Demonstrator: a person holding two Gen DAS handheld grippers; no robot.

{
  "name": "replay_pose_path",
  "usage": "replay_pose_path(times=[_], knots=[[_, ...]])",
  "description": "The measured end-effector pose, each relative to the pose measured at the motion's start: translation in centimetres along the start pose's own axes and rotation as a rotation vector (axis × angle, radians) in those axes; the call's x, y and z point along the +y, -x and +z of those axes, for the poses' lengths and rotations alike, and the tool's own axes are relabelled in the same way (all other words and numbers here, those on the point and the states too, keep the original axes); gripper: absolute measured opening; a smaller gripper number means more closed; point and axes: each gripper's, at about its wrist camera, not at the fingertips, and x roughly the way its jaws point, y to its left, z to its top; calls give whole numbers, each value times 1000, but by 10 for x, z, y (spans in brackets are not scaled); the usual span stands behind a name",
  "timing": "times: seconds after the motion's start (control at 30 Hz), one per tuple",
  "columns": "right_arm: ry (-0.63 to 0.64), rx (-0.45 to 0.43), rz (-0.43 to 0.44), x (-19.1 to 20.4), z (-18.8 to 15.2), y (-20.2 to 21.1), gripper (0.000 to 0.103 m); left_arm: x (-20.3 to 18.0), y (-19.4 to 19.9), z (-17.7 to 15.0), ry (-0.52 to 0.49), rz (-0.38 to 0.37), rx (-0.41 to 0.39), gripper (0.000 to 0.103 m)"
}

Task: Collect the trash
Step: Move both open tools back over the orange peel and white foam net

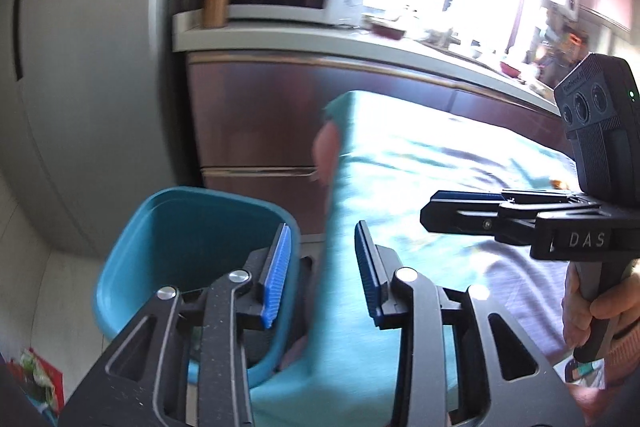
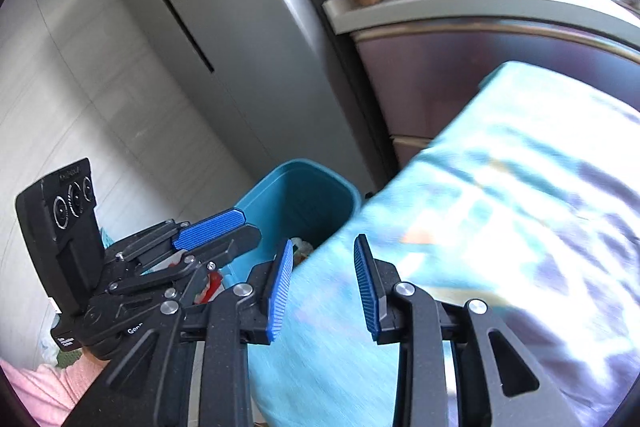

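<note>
While both hand-held grippers (image 1: 322, 273) (image 2: 322, 285) gape empty, the teal bin (image 2: 296, 199) stands beside the cloth-covered table (image 2: 500, 207).

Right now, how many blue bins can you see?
1. The blue bin stands on the floor beside the table with the turquoise cloth, in front of the left gripper. Others may be hidden behind the table.

Glossy teal plastic bin (image 2: 298, 199), soft cloth cover (image 2: 500, 227), ribbed blue pads (image 1: 276, 279) on matt black tongs.
</note>
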Motion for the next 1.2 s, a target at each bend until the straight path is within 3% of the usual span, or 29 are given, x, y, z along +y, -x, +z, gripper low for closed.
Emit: replay_pose_path(times=[0.2,0.4,0.63,0.7,0.77,0.97,1.07,1.2], knots=[[-64,-89,-92,-41,-16,60,36,-59,-12,10,-76,-105,3,36],[-172,-163,-261,-99,-39,120,36,-126,-25,13,-161,-199,19,37],[-355,-249,-468,-183,-61,176,36,-181,-44,14,-222,-254,46,38],[-389,-255,-537,-205,-66,187,43,-191,-49,15,-228,-266,54,39],[-424,-258,-572,-225,-70,195,44,-199,-54,15,-235,-271,62,39],[-484,-221,-542,-265,-86,199,41,-216,-63,15,-260,-286,80,39],[-483,-234,-504,-262,-86,199,31,-222,-67,15,-271,-294,88,39],[-461,-240,-390,-241,-83,191,28,-228,-68,14,-282,-309,92,39]])
